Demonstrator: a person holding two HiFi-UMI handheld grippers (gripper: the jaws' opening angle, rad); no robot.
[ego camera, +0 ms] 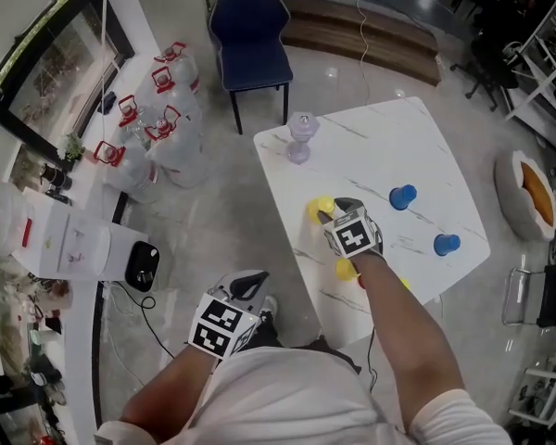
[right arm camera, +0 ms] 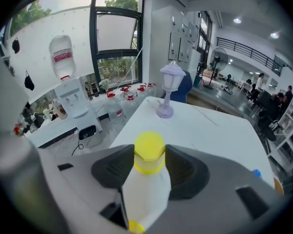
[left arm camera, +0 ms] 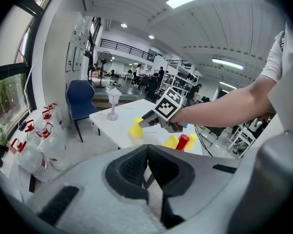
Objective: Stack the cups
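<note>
An upside-down yellow cup (ego camera: 319, 209) stands near the white table's (ego camera: 417, 146) left edge. My right gripper (ego camera: 336, 213) has its pads pressed on both sides of it; in the right gripper view this yellow cup (right arm camera: 149, 152) fills the gap of the right gripper (right arm camera: 149, 165). Closer to me stand another yellow cup (ego camera: 346, 269), a red cup (ego camera: 360, 281) and a third yellow cup (ego camera: 404, 284). Two blue cups (ego camera: 403, 197) (ego camera: 446, 244) stand to the right. My left gripper (ego camera: 251, 286) hangs off the table over the floor, its jaws together on nothing.
A purple lamp (ego camera: 301, 137) stands at the table's far corner. A blue chair (ego camera: 250, 35) is beyond the table. Several water bottles (ego camera: 157, 128) and a dispenser (ego camera: 83, 248) stand on the floor at left. A round pet bed (ego camera: 528, 193) lies at right.
</note>
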